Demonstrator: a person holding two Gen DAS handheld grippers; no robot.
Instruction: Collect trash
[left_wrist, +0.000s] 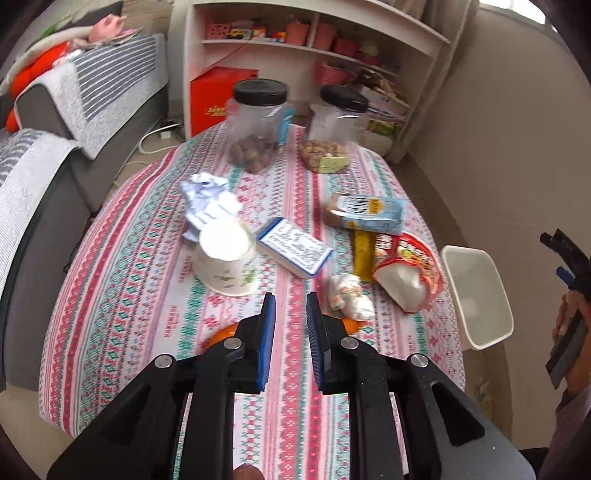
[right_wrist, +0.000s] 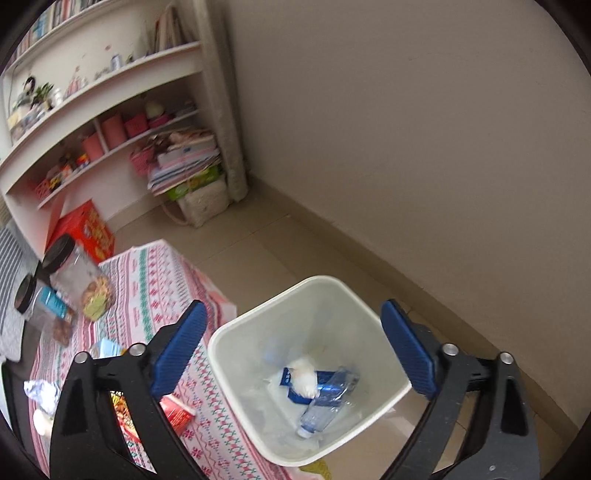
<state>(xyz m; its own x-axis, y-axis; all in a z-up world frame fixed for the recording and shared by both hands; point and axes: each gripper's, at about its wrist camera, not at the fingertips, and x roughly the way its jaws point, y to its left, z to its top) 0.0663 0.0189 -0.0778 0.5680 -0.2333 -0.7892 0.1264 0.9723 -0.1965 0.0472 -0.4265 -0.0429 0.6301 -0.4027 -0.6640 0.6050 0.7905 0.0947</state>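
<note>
White bin (right_wrist: 369, 295) under spread right claw (right_wrist: 291, 347)

Soft daylight, mild motion blur, fisheye-bent dark corners

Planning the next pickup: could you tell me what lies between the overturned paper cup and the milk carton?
A small blue-and-white box lies between the paper cup and milk carton, in the left wrist view.

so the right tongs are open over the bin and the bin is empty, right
Not quite: the right tongs are open over the bin, but the bin is not empty. The right wrist view shows a crushed plastic bottle and a white wad lying at its bottom.
</note>
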